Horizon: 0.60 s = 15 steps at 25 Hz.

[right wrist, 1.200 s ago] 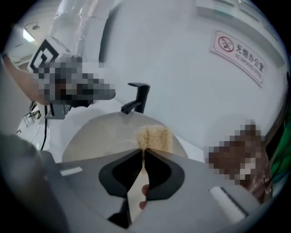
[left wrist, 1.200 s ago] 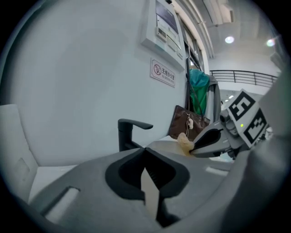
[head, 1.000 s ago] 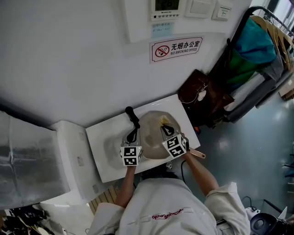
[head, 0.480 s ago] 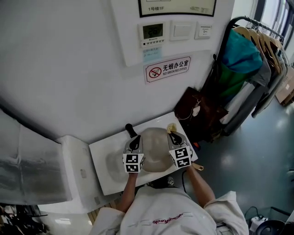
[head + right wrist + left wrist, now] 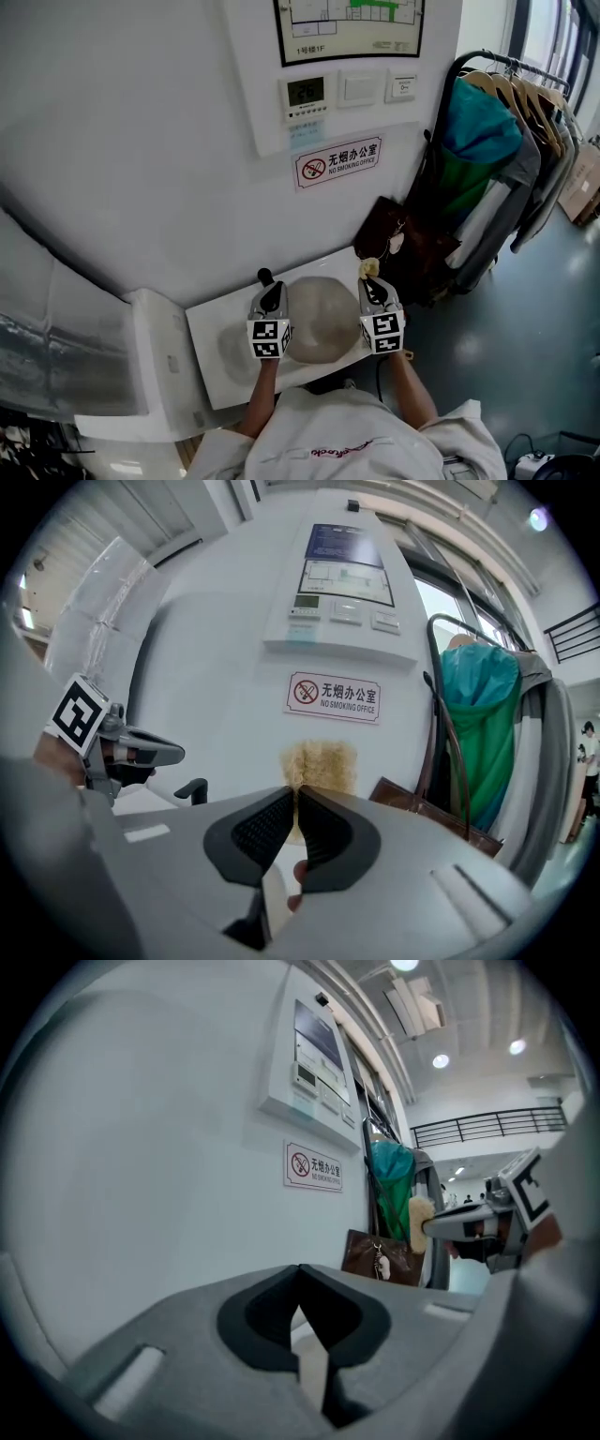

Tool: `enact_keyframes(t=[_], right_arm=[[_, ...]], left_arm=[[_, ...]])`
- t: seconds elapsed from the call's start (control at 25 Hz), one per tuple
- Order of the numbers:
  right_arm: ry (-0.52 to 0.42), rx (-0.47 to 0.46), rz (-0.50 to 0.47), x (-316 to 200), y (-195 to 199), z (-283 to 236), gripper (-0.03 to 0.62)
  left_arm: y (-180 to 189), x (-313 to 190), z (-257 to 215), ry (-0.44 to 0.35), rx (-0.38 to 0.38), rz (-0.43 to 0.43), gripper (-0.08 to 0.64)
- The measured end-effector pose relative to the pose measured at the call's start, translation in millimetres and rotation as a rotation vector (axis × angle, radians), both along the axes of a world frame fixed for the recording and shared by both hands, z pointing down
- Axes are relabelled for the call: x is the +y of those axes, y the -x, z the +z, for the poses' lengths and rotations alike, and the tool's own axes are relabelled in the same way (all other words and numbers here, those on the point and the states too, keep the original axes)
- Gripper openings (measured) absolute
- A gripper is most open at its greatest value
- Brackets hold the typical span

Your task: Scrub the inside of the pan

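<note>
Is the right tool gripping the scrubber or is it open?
Gripping. The right tool has its jaws shut on the scrubber, tan fibres sticking out past the tips.

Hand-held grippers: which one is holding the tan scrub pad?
The right hand-held gripper, jaws shut on the tan fibrous scrub pad; the left hand-held gripper is shut on nothing.

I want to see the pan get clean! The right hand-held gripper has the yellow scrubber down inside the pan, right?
No. The right hand-held gripper does hold the yellow scrubber, but outside the pan, beyond its right rim. The head view shows it.
</note>
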State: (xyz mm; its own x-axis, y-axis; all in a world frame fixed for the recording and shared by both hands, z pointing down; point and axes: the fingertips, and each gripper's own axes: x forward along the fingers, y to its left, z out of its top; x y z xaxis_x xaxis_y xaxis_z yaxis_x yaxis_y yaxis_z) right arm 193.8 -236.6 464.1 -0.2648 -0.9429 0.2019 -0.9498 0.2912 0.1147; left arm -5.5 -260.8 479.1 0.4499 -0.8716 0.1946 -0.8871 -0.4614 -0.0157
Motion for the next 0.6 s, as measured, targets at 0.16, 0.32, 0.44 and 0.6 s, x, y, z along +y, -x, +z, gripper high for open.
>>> enact_keyframes(t=[0.16,0.32,0.44,0.6], right_arm=[[-0.022,-0.017,0.030,-1.6,-15.7,-9.8,0.025],[-0.014,-0.020,0.047,-2.2,-23.2,-7.2,0.025],[0.002,-0.025,0.057,-2.0,-25.7,-1.2,0.025],[0.014,-0.022,0.063,-1.9,-27.7,3.8,0.025]], left_arm=[[1.0,-1.6,-6.1,-0.015,-0.002,-0.004,0.000],[-0.6,-3.1,-8.4,-0.022,-0.003,-0.005,0.000],[-1.1,-5.0,-8.7,-0.022,-0.003,-0.006,0.000],[-1.9,-6.8,-9.9,-0.025,-0.005,-0.003,0.000]])
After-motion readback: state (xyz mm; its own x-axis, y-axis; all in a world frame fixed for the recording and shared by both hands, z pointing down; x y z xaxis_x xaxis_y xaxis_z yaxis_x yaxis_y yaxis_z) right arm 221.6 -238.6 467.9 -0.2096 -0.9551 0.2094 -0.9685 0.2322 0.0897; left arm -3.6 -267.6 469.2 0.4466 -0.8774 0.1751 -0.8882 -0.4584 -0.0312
